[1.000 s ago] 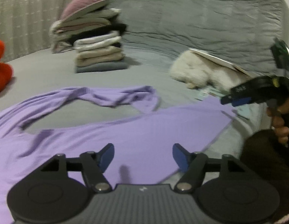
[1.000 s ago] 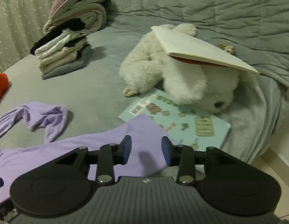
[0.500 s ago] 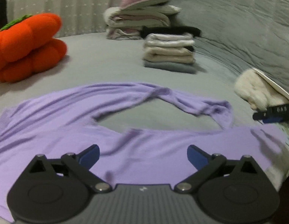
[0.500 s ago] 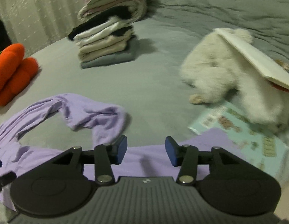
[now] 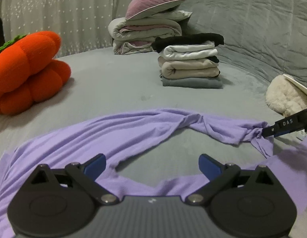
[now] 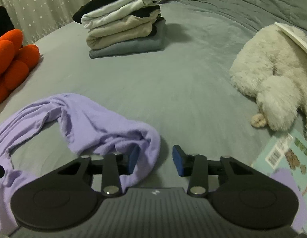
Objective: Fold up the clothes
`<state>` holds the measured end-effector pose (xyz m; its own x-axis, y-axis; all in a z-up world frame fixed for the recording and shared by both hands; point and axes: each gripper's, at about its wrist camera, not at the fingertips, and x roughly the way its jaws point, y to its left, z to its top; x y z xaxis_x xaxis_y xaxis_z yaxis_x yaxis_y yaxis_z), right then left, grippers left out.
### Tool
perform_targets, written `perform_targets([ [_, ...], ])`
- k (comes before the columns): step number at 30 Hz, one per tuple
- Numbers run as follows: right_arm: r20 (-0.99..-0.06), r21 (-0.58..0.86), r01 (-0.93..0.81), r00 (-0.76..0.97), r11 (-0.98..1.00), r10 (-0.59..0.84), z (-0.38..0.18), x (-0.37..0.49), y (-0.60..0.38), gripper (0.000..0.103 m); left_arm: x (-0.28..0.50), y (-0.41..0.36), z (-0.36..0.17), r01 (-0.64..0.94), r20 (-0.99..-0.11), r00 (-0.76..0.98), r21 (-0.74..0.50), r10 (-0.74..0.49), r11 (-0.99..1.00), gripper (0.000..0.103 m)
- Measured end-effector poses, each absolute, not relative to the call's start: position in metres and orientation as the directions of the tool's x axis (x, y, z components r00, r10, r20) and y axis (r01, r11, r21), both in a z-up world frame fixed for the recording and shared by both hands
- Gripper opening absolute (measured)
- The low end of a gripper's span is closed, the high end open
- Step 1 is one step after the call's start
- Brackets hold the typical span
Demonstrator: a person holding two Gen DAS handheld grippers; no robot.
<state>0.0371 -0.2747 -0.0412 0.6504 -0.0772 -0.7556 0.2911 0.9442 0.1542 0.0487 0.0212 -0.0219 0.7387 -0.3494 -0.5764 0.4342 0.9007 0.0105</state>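
A lilac long-sleeved top [image 5: 113, 132] lies spread on the grey bed [image 5: 113, 83], one sleeve running rightward across it. My left gripper [image 5: 152, 164] hovers wide open over the gap between that sleeve and the body of the top, holding nothing. My right gripper [image 5: 264, 132] reaches in from the right edge, its tip at the bunched sleeve end. In the right wrist view the right gripper [image 6: 155, 159] is open. The crumpled sleeve end [image 6: 121, 136] drapes against its left finger [image 6: 133, 158], and bare bed shows between the fingers.
A stack of folded clothes [image 5: 190, 65] [image 6: 123, 25] stands farther back, with rolled blankets and a pillow [image 5: 147, 25] behind it. An orange pumpkin plush [image 5: 24, 69] sits at the left. A white plush toy [image 6: 272, 75] and a teal book [image 6: 284, 154] lie at the right.
My left gripper opened wider and swung left toward the middle of the top. My right gripper moved left from the book and plush to the sleeve end.
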Motion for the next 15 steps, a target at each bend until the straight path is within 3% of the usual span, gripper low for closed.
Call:
perform_targets([
  [2, -0.755, 0.158, 0.288, 0.652, 0.944, -0.073, -0.039, 0.041, -0.277, 0.029, 0.054, 0.014, -0.024, 0.441, -0.578, 0.735, 0.010, -0.354, 0.898, 0.100],
  [4, -0.754, 0.164, 0.286, 0.654, 0.944, -0.067, -0.035, 0.045, -0.279, 0.007, 0.058, 0.010, -0.027, 0.447, -0.579, 0.730, 0.003, -0.363, 0.895, 0.100],
  [15, -0.691, 0.112, 0.257, 0.714, 0.960, -0.111, 0.002, 0.076, -0.286, 0.005, 0.071, -0.005, -0.031, 0.462, -0.563, 0.726, -0.027, -0.396, 0.887, 0.100],
])
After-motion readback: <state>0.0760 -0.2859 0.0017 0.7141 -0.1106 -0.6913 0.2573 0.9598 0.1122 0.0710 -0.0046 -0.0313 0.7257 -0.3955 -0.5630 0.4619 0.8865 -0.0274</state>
